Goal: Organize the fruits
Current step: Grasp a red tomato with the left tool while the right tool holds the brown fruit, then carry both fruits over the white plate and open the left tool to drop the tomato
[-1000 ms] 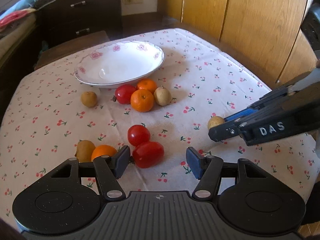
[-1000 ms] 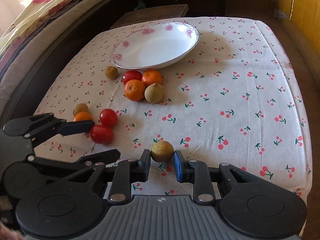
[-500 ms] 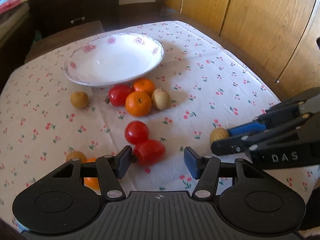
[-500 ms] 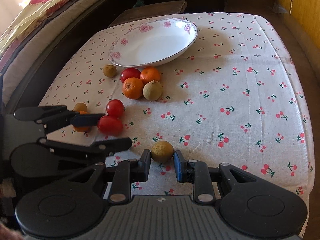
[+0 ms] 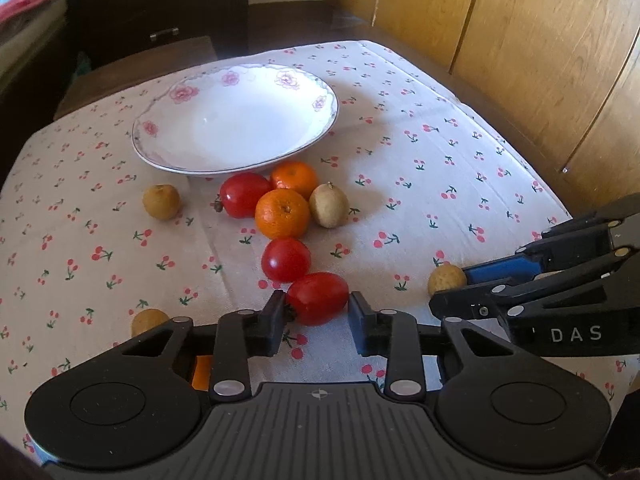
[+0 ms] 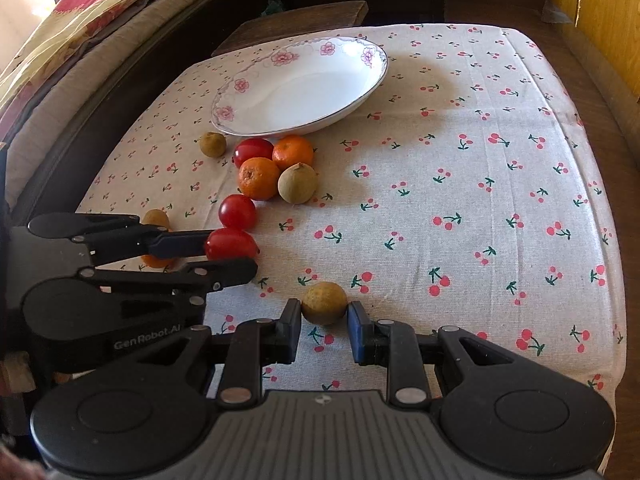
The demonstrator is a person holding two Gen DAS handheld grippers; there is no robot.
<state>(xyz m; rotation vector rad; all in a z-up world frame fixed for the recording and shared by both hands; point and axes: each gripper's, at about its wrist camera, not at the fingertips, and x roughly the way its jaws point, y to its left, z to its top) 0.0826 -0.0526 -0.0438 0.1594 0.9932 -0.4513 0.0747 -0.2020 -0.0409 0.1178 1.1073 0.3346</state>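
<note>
Two claws work over a desk (image 5: pixel 460 128) covered with a cherry-print cloth. The left claw (image 5: pixel 318 314) is closing around an oblong red tomato (image 5: pixel 318 298) that lies on the cloth between its fingers; the left pad sits at the tomato's stem end and the right pad stands just beside its other end, and contact on that side cannot be confirmed. The right claw (image 6: pixel 324 316) is nearly closed on a small tan round fruit (image 6: pixel 324 303), with both pads against its sides while the fruit rests on the cloth. In the left wrist view the right claw enters from the right edge with the same tan fruit at its tips. A white bowl with pink flower decoration (image 5: pixel 256 76) stands at the far side of the desk and holds no fruit. Just in front of the bowl lies a cluster: a red tomato (image 5: pixel 242 194), two oranges (image 5: pixel 283 213) touching each other, and a tan fruit (image 5: pixel 329 205) against them. A second round tomato (image 5: pixel 286 260) lies between that cluster and the gripped tomato, touching the latter. One tan fruit (image 5: pixel 161 201) lies apart to the left, near the bowl. Another tan fruit (image 5: pixel 149 320) and an orange (image 5: pixel 201 372) are partly hidden behind the left claw body.
</note>
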